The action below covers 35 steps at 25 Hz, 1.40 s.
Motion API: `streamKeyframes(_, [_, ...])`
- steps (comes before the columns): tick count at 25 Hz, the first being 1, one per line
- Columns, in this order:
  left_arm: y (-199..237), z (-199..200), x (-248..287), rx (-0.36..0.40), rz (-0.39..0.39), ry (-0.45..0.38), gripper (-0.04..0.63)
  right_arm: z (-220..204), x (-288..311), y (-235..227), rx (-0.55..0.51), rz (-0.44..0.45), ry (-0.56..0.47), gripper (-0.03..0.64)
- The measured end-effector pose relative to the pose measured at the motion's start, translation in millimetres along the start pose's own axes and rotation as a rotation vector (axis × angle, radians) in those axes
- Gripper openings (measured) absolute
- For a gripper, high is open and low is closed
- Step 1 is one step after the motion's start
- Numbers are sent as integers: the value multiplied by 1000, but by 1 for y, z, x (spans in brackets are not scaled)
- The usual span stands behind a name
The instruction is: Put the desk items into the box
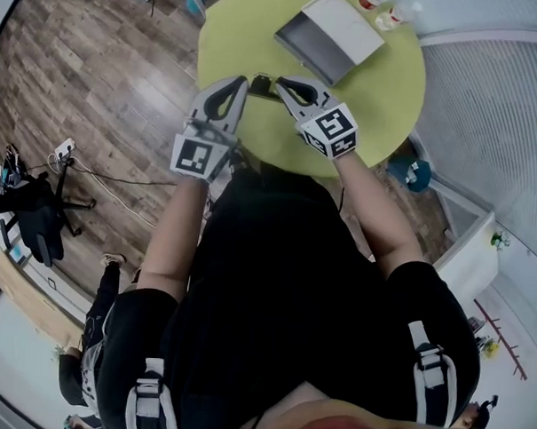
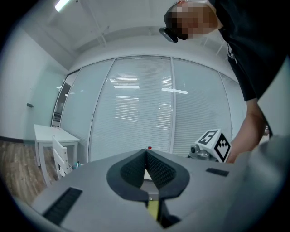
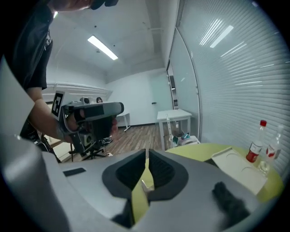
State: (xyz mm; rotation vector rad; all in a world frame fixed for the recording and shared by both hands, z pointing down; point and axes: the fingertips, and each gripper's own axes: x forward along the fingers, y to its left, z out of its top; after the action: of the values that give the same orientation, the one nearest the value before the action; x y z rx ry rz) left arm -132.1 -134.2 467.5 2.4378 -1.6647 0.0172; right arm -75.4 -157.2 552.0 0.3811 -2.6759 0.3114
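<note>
Box (image 1: 334, 36) lies on the green table (image 1: 389, 90), with bottles (image 1: 394, 15) just behind the box. Near the box, left gripper (image 1: 242, 81) and right gripper (image 1: 280, 82) have jaws closed together, holding nothing.

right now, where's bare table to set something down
Bare table left of the box, and right of it toward the rim. Crowded at the near edge, where the left hand-held gripper and right hand-held gripper sit, and by the bottles.

Lime-green table (image 1: 385, 99); grey box (image 1: 334, 34); brown wood-grain floor (image 1: 97, 68).
</note>
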Motion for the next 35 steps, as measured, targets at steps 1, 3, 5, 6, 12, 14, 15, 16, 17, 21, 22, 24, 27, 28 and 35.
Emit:
streamKeyframes(1, [4, -4, 2, -6, 6, 1, 11, -9, 6, -3, 4, 8, 19, 18])
streamKeyframes(3, [11, -12, 5, -13, 21, 8, 11, -26, 17, -7, 12, 19, 54, 18])
streamKeyframes(5, [16, -20, 9, -17, 37, 18, 11, -42, 28, -11, 21, 25, 82, 18])
streamKeyframes(6, [18, -24, 11, -18, 43, 20, 11, -49, 32, -14, 26, 28, 96, 18])
streamKeyframes(12, [27, -47, 25, -15, 56, 21, 11, -88, 60, -26, 60, 44, 163, 30])
streamKeyframes(14, [30, -54, 30, -13, 61, 19, 11, -101, 69, -29, 70, 55, 191, 49])
streamKeyframes(15, [30, -57, 32, -16, 63, 20, 11, -108, 73, -30, 73, 62, 207, 61])
streamKeyframes(16, [31, -60, 34, -20, 65, 23, 11, -114, 77, -30, 73, 69, 224, 77])
streamKeyframes(17, [32, -62, 35, -23, 66, 27, 11, -120, 81, -30, 70, 75, 239, 93])
streamKeyframes(21, [33, -75, 41, -35, 69, 40, 11, -141, 94, -33, 72, 85, 288, 109])
streamKeyframes(22, [33, -78, 42, -40, 71, 42, 11, -146, 97, -33, 77, 86, 299, 114])
streamKeyframes(24, [34, -85, 44, -46, 72, 48, 11, -156, 102, -35, 86, 92, 319, 121])
streamKeyframes(27, [35, -92, 48, -49, 71, 54, 11, -168, 111, -37, 93, 106, 347, 129])
streamKeyframes(28, [36, -93, 48, -51, 73, 54, 11, -171, 113, -38, 95, 111, 355, 130])
streamKeyframes(35, [46, -97, 49, -76, 108, 56, 11, -185, 128, -37, 118, 148, 389, 130])
